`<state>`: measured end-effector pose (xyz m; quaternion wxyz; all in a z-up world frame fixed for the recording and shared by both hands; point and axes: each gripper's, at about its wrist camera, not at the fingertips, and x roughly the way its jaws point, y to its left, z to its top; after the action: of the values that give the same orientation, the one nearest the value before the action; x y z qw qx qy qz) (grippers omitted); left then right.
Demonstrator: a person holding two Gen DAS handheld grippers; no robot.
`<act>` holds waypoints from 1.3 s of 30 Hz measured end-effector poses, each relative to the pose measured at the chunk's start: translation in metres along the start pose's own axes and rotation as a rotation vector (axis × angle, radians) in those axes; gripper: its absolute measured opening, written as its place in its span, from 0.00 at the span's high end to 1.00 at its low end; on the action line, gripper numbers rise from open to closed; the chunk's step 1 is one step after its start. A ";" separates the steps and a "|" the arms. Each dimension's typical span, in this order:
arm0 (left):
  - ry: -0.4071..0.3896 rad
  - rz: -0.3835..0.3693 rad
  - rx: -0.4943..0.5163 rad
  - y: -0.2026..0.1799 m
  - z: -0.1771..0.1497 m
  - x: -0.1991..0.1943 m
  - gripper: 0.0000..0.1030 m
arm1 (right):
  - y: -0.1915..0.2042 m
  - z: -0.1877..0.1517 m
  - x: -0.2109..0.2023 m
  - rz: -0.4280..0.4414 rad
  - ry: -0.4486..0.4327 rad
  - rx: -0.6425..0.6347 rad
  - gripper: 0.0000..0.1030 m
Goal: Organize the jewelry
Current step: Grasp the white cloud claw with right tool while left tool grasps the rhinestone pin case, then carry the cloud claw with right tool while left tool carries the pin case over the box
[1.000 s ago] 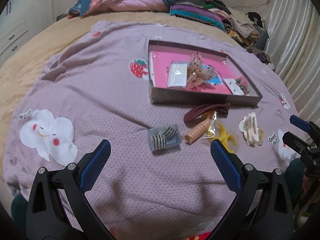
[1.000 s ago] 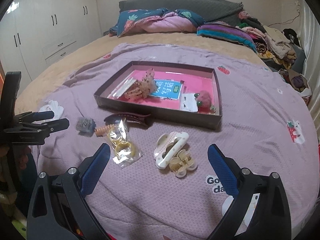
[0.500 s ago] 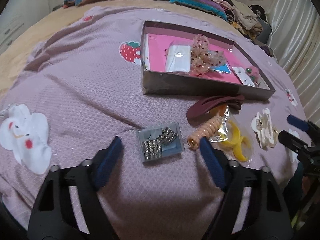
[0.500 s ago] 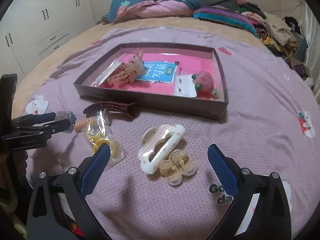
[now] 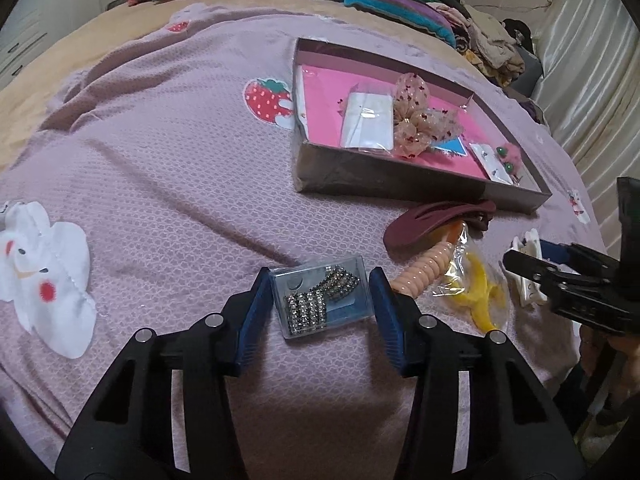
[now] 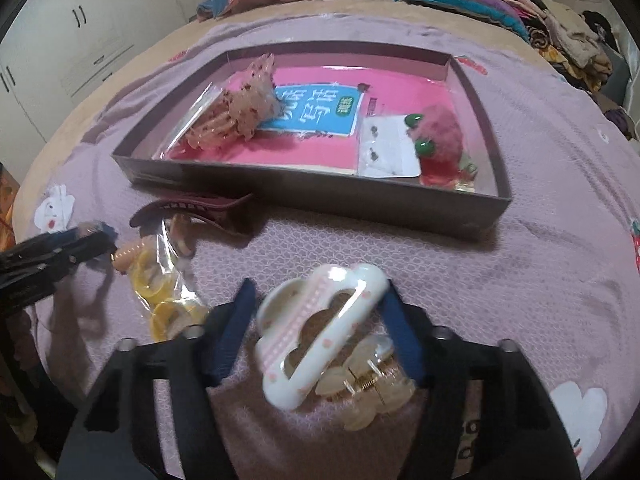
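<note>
Two pickups are underway at once. The left tongs (image 5: 320, 300) have just been closing around a clear case of rhinestone clips (image 5: 320, 300); the blue pads sit at its short sides, the case on the bed (image 5: 160, 152). The right tongs (image 6: 320, 328) have likewise been closing and now bracket the white cloud claw clip (image 6: 320, 332), one pad touching its far end, a translucent clip (image 6: 368, 384) just behind it. Ahead of both lies the tray (image 6: 304, 192), already holding a mesh bow, cards and a pink pompom. Left out — a maroon clip (image 5: 436, 220), a peach coil tie (image 5: 420, 272) and a yellow bagged item (image 5: 480, 288), between the two tongs. Roughly halfway, I'd judge.
</note>
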<state>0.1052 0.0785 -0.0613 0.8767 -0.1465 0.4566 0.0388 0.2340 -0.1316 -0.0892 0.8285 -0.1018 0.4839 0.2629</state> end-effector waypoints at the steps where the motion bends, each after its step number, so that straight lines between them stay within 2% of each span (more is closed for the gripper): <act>1: -0.003 -0.001 -0.004 0.002 0.000 -0.002 0.60 | 0.002 0.000 0.000 0.002 -0.003 -0.012 0.48; 7: -0.019 0.004 -0.020 0.007 0.001 -0.008 0.60 | 0.019 -0.003 -0.010 0.050 -0.042 -0.064 0.48; 19: -0.072 0.001 -0.013 0.003 0.009 -0.031 0.60 | 0.039 -0.004 -0.055 0.128 -0.141 -0.082 0.48; 39: -0.122 -0.055 0.050 -0.044 0.057 -0.045 0.60 | 0.003 0.036 -0.116 0.076 -0.307 -0.017 0.48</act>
<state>0.1329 0.0563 0.0155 0.9070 -0.1343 0.3989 0.0121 0.2137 -0.1526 0.0290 0.8813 -0.0489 0.3529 0.3105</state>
